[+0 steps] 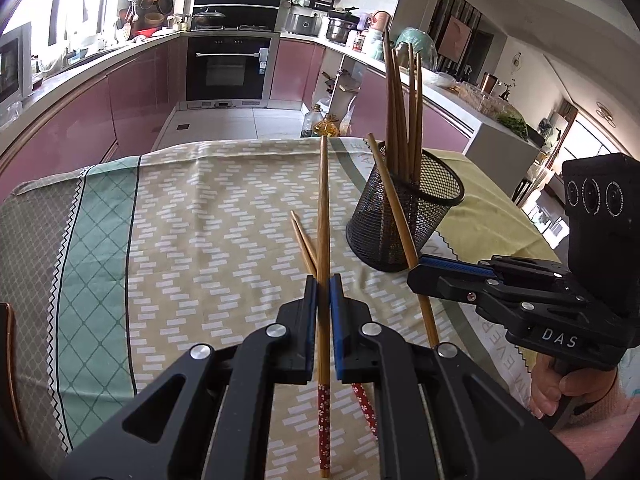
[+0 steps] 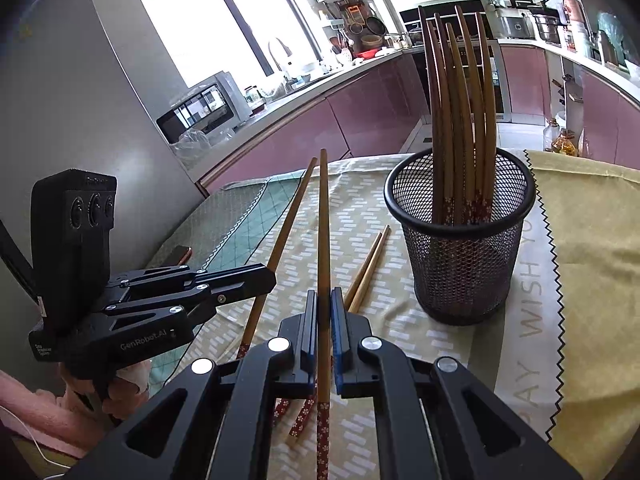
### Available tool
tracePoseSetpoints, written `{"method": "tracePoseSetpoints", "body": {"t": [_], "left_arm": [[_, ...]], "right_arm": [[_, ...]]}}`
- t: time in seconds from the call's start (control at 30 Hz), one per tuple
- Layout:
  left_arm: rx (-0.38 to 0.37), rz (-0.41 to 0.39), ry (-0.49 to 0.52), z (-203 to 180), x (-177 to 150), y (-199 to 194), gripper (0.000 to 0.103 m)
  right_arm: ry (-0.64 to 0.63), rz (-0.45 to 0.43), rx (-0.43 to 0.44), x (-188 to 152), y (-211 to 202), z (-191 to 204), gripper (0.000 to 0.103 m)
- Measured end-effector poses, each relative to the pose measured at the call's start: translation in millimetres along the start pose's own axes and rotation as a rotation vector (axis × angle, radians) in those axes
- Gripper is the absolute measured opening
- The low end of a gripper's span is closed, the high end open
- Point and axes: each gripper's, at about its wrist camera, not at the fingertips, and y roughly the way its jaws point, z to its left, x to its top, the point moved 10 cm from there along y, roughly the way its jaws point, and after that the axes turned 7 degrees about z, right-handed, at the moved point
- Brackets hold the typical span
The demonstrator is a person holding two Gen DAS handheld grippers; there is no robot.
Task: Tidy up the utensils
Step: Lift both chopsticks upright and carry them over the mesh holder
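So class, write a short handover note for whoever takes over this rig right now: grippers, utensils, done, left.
Left gripper: shut on one chopstick.
Right gripper: shut on another chopstick.
Mesh cup: upright on the tablecloth, several chopsticks already standing in it.
Loose pair: lying on the cloth beside the cup.
Left: drop both held chopsticks into the cup, then the loose pair.

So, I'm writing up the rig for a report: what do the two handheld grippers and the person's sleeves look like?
Both are matte black linkage frames with silver pivot bolts and blue pads inside the fingers. The right gripper reads "DAS" in white; the left gripper reads "GenRobot.AI". Each carries a black box with three round lenses. A pink sleeve shows at each wrist, and a thin white cable runs by the left one.
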Motion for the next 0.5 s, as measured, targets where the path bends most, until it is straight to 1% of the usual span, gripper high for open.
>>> {"method": "tracePoseSetpoints", "body": {"t": [0.1, 0.5], "left_arm": [[-0.026, -0.006, -0.003, -2, 2, -5, 0.007], [-0.094, -0.028, -0.002, -11, 10, -19, 0.007]], "right_arm": [[0.004, -0.011, 0.006, 1, -5, -1, 0.006], [0.018, -0.060, 0.013, 10, -25, -7, 0.006]]}}
